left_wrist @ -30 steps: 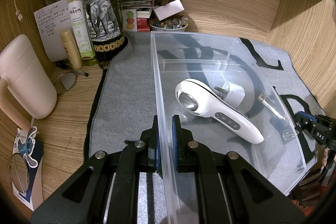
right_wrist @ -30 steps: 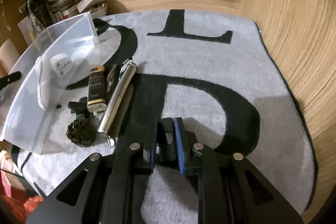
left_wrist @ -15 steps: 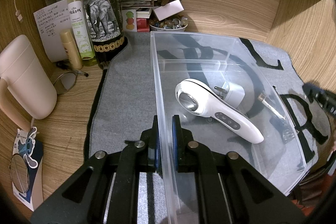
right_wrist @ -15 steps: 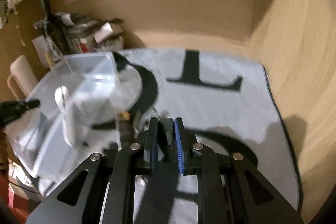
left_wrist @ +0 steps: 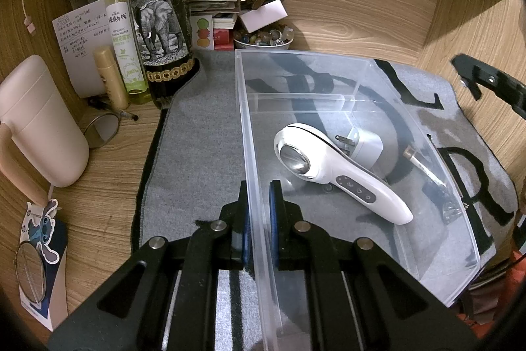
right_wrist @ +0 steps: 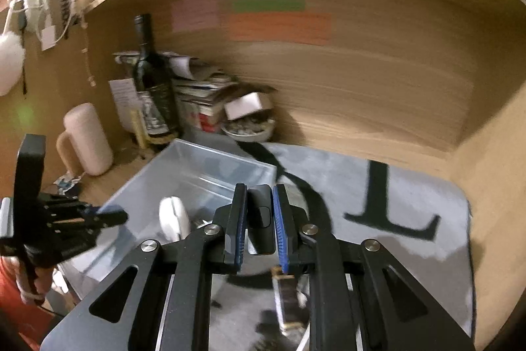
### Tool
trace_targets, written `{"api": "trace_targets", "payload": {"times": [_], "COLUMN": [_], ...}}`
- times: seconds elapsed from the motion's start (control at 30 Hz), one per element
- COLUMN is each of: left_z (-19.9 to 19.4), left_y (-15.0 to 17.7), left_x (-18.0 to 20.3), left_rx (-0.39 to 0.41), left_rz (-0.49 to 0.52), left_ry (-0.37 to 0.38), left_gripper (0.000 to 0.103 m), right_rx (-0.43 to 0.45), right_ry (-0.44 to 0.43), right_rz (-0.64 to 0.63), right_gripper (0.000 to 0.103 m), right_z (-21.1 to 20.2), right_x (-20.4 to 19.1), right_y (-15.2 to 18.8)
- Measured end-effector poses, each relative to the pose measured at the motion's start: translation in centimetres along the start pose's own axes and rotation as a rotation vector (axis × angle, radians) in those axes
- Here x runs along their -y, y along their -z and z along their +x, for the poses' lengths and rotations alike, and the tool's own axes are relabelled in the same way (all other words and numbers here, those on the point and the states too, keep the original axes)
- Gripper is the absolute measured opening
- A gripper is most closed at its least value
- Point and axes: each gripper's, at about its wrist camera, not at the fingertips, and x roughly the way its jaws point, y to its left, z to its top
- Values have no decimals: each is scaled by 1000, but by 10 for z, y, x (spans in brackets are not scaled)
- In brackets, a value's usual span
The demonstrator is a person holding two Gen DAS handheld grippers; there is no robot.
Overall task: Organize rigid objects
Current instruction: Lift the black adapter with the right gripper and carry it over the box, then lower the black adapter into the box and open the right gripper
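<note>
My left gripper (left_wrist: 259, 206) is shut on the near left wall of a clear plastic bin (left_wrist: 328, 71), which rests on the grey mat. Inside the bin lie a white handheld device (left_wrist: 328, 166) and a white plug adapter (left_wrist: 365, 147). My right gripper (right_wrist: 259, 213) is shut on a small black object (right_wrist: 261, 226) and hangs in the air beside the bin (right_wrist: 197, 160), over the mat. It also shows in the left wrist view as the right gripper (left_wrist: 486, 81) at the right edge. Under it on the mat lies a small brown and gold bottle (right_wrist: 286, 298).
A dark wine bottle (left_wrist: 157, 5), a green spray bottle (left_wrist: 123, 35), a pink mug (left_wrist: 36, 120) and a bowl of trinkets (left_wrist: 263, 40) crowd the back left corner. A metal tube (left_wrist: 424, 166) lies just outside the bin's right wall. Wooden walls close in behind and to the right.
My right gripper has risen off the mat with the black object and swung towards the bin, tilting up. The left gripper and the bin have not moved.
</note>
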Motion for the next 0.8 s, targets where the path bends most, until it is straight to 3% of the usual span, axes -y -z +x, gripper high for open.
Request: {"api": "trace_targets", "payload": {"times": [0.33, 0.8], "left_z": [0, 0], "left_y": [0, 0], "left_x": [0, 1], "left_rx": [0, 2], "left_rz": [0, 1], "left_ry": [0, -3], "left_gripper": [8, 8], "right_rx": [-99, -211], "right_ry": [-88, -104], "right_rz": [-45, -56], "right_gripper": [14, 15], "right_z": [41, 66], "right_x": [-27, -34], "right_y": [8, 24]}}
